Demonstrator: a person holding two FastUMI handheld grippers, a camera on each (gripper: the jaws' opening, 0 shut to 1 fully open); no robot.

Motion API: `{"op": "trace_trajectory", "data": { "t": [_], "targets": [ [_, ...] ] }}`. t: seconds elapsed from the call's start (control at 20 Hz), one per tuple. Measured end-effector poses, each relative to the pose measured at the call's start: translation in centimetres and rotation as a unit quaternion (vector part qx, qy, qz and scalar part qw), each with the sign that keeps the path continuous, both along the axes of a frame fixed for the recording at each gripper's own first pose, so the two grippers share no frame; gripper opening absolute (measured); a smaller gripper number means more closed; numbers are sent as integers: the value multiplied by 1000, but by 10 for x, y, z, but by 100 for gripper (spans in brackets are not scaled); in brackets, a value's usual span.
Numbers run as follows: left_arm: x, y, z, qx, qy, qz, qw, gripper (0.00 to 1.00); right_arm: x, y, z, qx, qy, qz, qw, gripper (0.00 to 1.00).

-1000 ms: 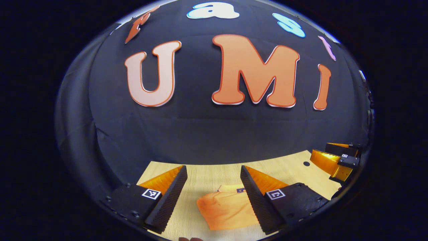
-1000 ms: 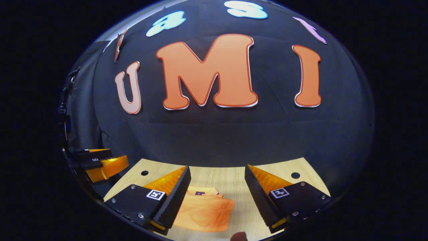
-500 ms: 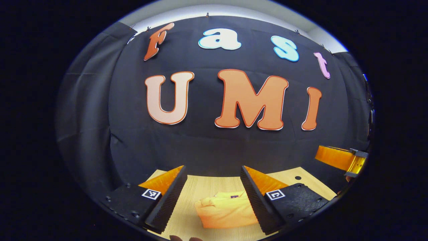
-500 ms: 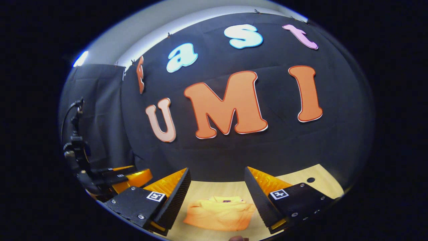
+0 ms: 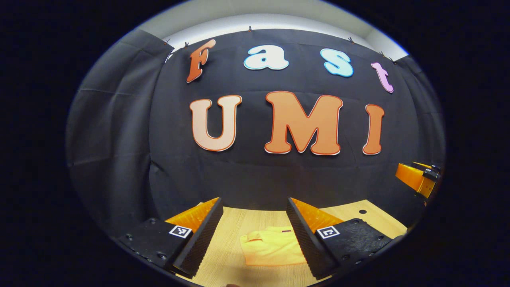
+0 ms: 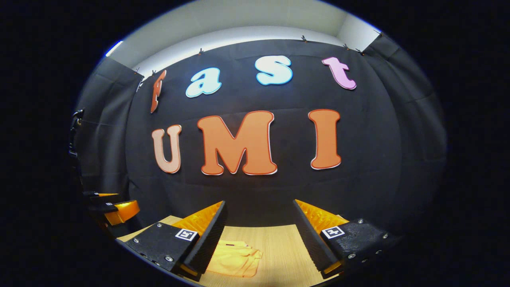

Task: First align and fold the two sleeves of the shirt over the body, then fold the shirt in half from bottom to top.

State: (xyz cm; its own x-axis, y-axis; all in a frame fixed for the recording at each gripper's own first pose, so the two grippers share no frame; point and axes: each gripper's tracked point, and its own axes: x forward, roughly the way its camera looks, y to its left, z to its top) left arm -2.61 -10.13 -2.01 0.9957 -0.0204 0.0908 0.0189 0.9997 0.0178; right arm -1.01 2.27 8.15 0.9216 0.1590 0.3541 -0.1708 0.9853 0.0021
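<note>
Wooden table (image 5: 235,263) carries your folded shirt (image 5: 271,249) at 6 o'clock; seemingly soft, limp—grip an edge. Left gripper (image 5: 255,235) and right gripper (image 6: 259,235) gape wide, empty.

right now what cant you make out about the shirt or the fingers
- Shirt, left gripper view: its right side is hidden behind that gripper's finger.
- Shirt, right gripper view: left edge behind a finger; folds too small to judge.
- Right gripper, left gripper view: cut off at the edge, finger gap unreadable there.
</note>
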Motion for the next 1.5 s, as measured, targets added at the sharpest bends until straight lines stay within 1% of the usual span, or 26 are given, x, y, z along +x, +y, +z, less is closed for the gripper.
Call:
{"op": "trace_trajectory", "data": {
  "t": [0.05,0.25,0.35,0.45,0.6,0.8,0.9,1.05,1.2,1.4,1.5],
  "targets": [
    [-3,1,1,-4,-2,-2,1000,98,-2,2,-2,-2,0,4,1000,97],
    [-4,14,-1,-9,6,-2,1000,98,-3,11,-30,-18,51,15,998,98],
    [-2,24,-2,-5,8,2,1000,98,-1,16,-37,-15,62,11,998,98],
    [-2,33,-2,0,11,2,1000,98,-3,17,-37,-16,62,-1,998,98],
    [0,49,-4,1,15,6,1000,98,-8,26,-40,-45,53,-19,997,98],
    [4,65,-4,26,13,6,1000,98,-19,38,-43,-61,50,-26,997,98],
    [4,75,-2,34,13,5,999,98,-23,37,-45,-65,47,-42,996,98],
    [4,88,-3,29,15,-2,999,98,-28,45,-50,-67,52,-47,995,98],
    [5,96,-7,31,19,-15,999,98,-28,47,-56,-62,70,-51,994,98],
    [5,117,-5,29,17,-10,999,97,-39,43,-47,-68,58,-72,993,98],
    [8,121,-8,22,22,-16,999,97,-41,44,-47,-69,60,-75,993,98]
  ]
}}
